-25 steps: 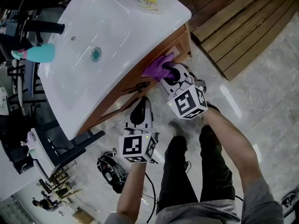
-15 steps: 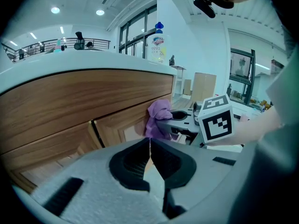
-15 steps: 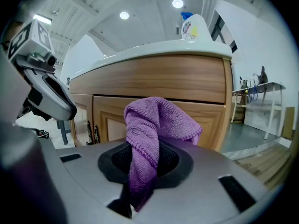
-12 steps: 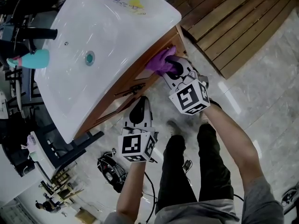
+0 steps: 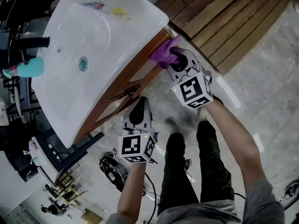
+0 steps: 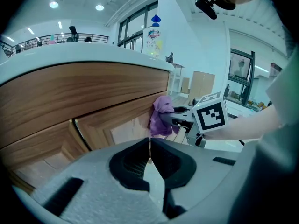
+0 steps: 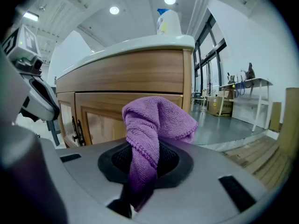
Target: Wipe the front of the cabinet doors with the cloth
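A purple cloth (image 5: 164,54) is pressed against the right wooden cabinet door (image 5: 148,72) near its top right corner, under the white sink top. My right gripper (image 5: 176,59) is shut on the cloth (image 7: 154,125), which bunches up out of the jaws toward the door (image 7: 135,120). My left gripper (image 5: 139,107) hangs lower, in front of the left door (image 6: 51,143), jaws shut with nothing in them. The left gripper view shows the cloth (image 6: 161,118) and the right gripper (image 6: 180,120) against the door to its right.
A white basin (image 5: 88,55) tops the cabinet, with a teal bottle (image 5: 28,68) at its left and a cleaner bottle (image 6: 152,40) at its far corner. Dark door handles (image 5: 127,92) sit between the doors. Wooden decking (image 5: 224,17) lies right; my legs stand on grey tiles (image 5: 261,101).
My right gripper has slid the cloth up and to the right along the door, toward the cabinet's corner. The left gripper has stayed where it was.
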### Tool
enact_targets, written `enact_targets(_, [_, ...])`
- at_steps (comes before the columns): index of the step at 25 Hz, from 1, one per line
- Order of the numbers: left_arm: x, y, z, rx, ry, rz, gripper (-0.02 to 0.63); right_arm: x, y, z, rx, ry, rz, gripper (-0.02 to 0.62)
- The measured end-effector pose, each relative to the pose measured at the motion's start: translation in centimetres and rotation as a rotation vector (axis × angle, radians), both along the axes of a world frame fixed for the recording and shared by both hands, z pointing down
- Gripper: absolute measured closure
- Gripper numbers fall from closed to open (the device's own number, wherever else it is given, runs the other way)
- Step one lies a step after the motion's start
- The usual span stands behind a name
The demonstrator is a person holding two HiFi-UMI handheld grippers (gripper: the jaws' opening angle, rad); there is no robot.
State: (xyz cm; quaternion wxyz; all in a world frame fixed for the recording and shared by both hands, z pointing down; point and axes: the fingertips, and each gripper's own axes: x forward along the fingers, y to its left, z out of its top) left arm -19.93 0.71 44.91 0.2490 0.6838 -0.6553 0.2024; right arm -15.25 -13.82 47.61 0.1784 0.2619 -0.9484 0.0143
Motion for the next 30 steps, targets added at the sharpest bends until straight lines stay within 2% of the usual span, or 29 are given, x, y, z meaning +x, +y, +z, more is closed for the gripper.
enact_targets(9, [0.5, -0.1, -1.1, 0.006, -0.003, 0.020, 0.591, 1.2, -1.0, 0.9, -0.012, 0.035, 0.055, 0.522])
enact_targets(15, [0.2, 0.9, -0.6, -0.004, 0.002, 0.078, 0.591, 1.5, -0.2, 1.3, 0.029, 0.072, 0.092, 0.522])
enact_targets(21, [-0.6, 2.2, -0.4, -0.014, 0.011, 0.156, 0.591, 2.6, 1.2, 0.9, 0.015, 0.037, 0.192, 0.522])
enact_targets(30, [-1.7, 3.2, 0.8, -0.042, -0.001, 0.251, 0.591, 1.7, 6.5, 1.9, 0.023, -0.033, 0.220, 0.522])
